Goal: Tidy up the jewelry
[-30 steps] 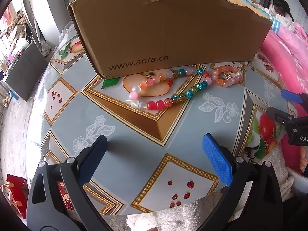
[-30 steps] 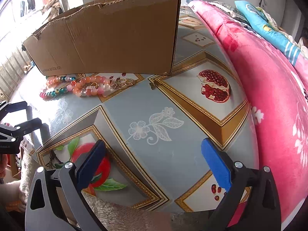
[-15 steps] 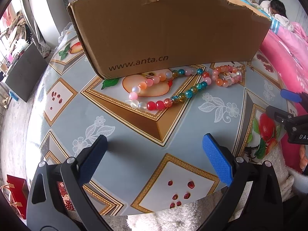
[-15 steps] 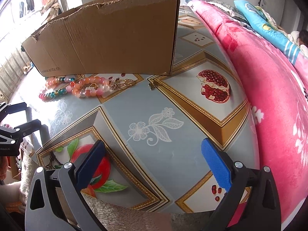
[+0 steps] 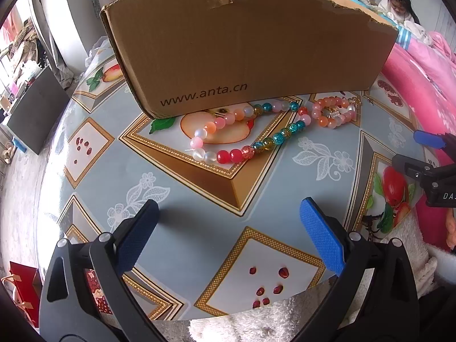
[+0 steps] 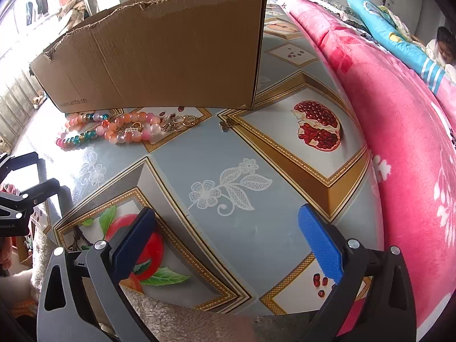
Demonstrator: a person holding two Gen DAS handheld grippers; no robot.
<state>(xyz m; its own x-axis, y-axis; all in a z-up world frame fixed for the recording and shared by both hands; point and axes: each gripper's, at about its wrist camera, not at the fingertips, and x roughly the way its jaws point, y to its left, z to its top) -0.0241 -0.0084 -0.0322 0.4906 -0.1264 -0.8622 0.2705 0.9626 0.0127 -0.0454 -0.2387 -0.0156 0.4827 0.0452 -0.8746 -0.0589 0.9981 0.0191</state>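
A multicoloured bead necklace (image 5: pixel 248 134) lies looped on the table in front of a brown cardboard box (image 5: pixel 242 48). Right of it sits a pink-orange bead bracelet (image 5: pixel 332 112) with gold charms; the right wrist view shows this bracelet (image 6: pixel 129 131), gold rings (image 6: pixel 182 121) and a small gold pendant (image 6: pixel 225 125) by the box (image 6: pixel 159 51). My left gripper (image 5: pixel 228 222) hovers open over the table's near edge, well short of the beads. Further right, my right gripper (image 6: pixel 226 225) is open and empty.
The table (image 5: pixel 199 199) wears a glossy fruit-patterned cloth. A pink blanket (image 6: pixel 399 128) runs along its right side. A fluffy white cloth (image 5: pixel 256 325) lies below the near edge. A person (image 5: pixel 399 2) sits far behind. A red bag (image 5: pixel 22 287) stands on the floor, left.
Both grippers have barely shifted; the jewelry and box lie as before.
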